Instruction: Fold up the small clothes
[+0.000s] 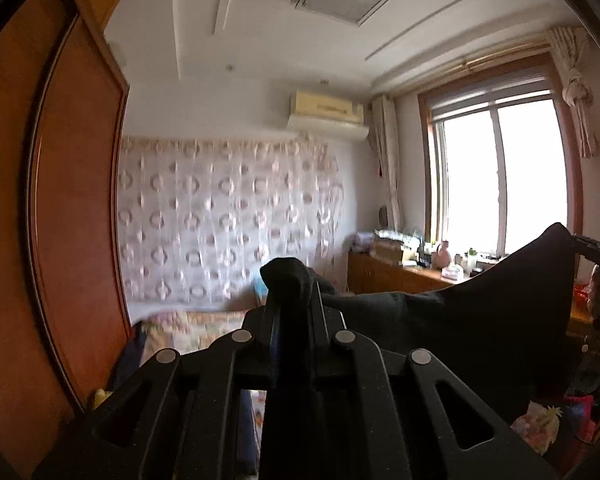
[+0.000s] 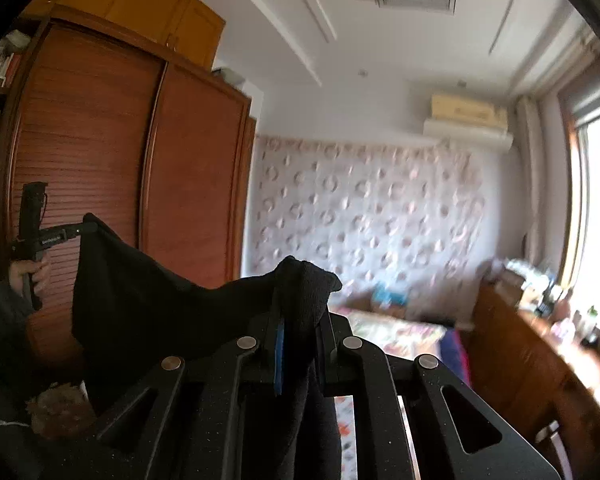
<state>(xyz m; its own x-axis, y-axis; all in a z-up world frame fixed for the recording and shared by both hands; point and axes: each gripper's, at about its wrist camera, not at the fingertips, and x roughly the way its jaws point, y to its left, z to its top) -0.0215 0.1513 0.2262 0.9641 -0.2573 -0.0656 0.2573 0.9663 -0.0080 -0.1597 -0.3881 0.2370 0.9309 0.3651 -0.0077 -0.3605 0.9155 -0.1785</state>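
Bedroom backdrop, black garment point(image 1: 480, 312) stretched between left gripper point(image 1: 294, 304), right gripper point(image 2: 300, 312)

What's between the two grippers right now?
Only the black cloth, stretched in the air from the left gripper to the right gripper; both views show it.

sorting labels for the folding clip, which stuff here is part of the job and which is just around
In the job:
black garment
left tool, shut on it
right tool, shut on it

Just around:
wardrobe
air conditioner
window
patterned curtain
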